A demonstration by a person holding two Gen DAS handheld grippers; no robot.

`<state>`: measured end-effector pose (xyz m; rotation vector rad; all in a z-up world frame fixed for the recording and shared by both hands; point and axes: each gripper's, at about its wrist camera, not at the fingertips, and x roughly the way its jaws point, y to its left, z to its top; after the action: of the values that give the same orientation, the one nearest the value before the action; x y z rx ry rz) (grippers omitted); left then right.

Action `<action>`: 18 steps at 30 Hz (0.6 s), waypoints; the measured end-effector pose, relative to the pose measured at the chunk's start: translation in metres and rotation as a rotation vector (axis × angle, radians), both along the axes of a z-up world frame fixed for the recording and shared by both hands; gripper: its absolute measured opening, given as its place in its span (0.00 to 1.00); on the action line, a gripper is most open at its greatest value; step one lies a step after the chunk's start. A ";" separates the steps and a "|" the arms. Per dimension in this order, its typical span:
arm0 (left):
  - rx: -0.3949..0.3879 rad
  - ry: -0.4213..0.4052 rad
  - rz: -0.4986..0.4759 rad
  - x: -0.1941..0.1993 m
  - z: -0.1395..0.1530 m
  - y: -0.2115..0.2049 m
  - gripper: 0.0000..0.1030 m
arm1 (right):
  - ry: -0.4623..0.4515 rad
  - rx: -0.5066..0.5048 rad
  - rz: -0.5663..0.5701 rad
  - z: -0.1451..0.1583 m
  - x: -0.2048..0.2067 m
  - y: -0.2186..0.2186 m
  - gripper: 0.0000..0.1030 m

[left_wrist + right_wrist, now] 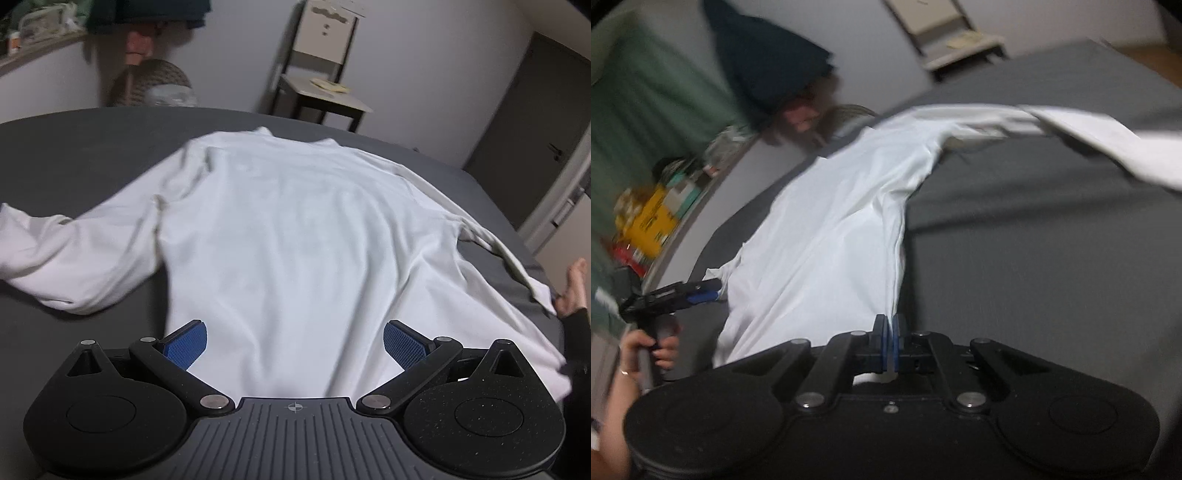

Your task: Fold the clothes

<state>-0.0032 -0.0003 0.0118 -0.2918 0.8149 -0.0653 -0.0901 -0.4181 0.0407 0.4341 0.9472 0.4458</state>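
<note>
A white long-sleeved shirt [288, 229] lies spread on a dark grey bed [74, 147], collar at the far end, sleeves out to both sides. My left gripper [295, 345] is open over the hem, blue pads wide apart and nothing between them. In the right wrist view my right gripper [890, 332] is shut on the shirt's [827, 236] hem corner and lifts the cloth off the bed [1034, 258]. The left gripper [701, 291] shows there at the hem's other corner, hand-held. That view is blurred by motion.
A chair [325, 92] stands beyond the bed against the white wall. A dark door [535, 129] is at the right. A woven basket [155, 85] sits behind the bed at the left. A cluttered shelf [653, 214] runs along the left wall.
</note>
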 end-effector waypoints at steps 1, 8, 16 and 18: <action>0.001 0.003 -0.011 0.000 0.000 -0.002 0.99 | 0.033 -0.007 -0.023 0.004 -0.012 -0.003 0.03; 0.027 0.015 -0.045 -0.011 0.009 -0.009 0.99 | 0.162 -0.154 -0.083 -0.017 -0.021 0.008 0.03; 0.091 -0.057 0.163 -0.087 0.079 0.043 0.99 | -0.008 -0.514 -0.027 -0.008 -0.015 0.053 0.39; 0.106 -0.075 0.215 -0.106 0.097 0.056 0.99 | -0.160 -0.544 0.032 0.010 -0.026 0.074 0.41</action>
<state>-0.1092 0.0560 0.1087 -0.2735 0.7065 0.1675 -0.1162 -0.3437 0.0508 -0.1097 0.8787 0.2317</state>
